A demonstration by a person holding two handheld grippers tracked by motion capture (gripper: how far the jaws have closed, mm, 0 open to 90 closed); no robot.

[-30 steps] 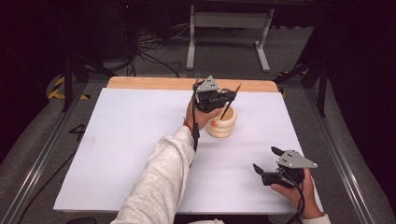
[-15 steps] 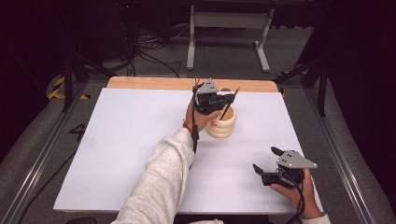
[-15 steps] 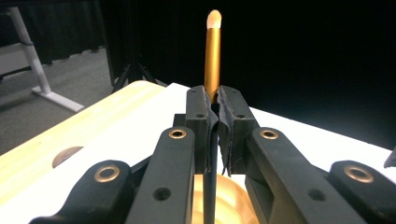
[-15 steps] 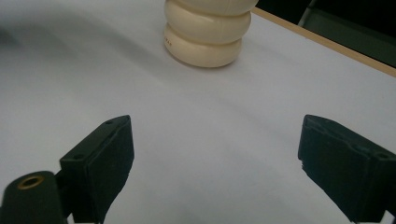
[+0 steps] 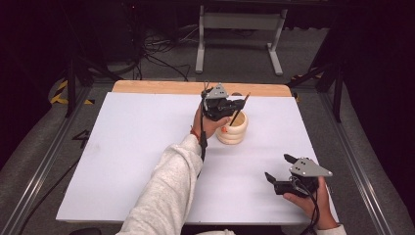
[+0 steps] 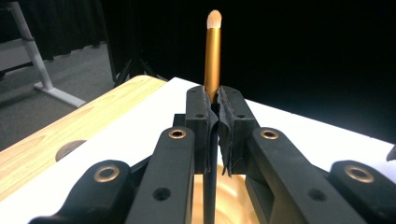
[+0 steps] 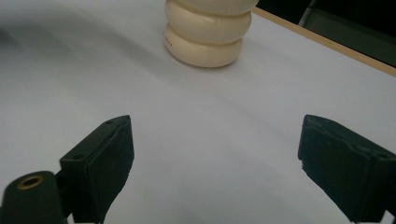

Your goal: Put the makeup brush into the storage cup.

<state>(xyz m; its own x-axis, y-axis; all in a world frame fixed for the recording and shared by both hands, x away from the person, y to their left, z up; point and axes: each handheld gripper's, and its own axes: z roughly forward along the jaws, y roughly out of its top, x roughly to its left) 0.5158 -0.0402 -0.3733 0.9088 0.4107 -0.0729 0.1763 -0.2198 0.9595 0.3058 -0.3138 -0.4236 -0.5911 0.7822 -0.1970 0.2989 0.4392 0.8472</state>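
Brush [image 6: 212, 56] clamped upright in the left hand-held gripper [image 5: 230, 105], jaws pinched on the dark handle just below the gold ferrule, pale bristle tip uppermost. Seen from above, the brush leans slightly toward one o'clock over the cream ribbed holder [image 5: 232, 131], which stands on the white worktop [image 5: 122, 161] at about one o'clock from its centre, near the wooden far edge; the handle's lower end appears to reach into the holder's mouth, though the contact is hidden. Right hand-held gripper [image 5: 279, 171] rests at five o'clock, well apart, jaws spread wide with nothing between them, facing the holder. Step in hand, as judged: seating the brush in the holder. Keep the handle vertical, centre it over the opening, lower it fully, and let go only once the rim supports it, lest the holder tip.
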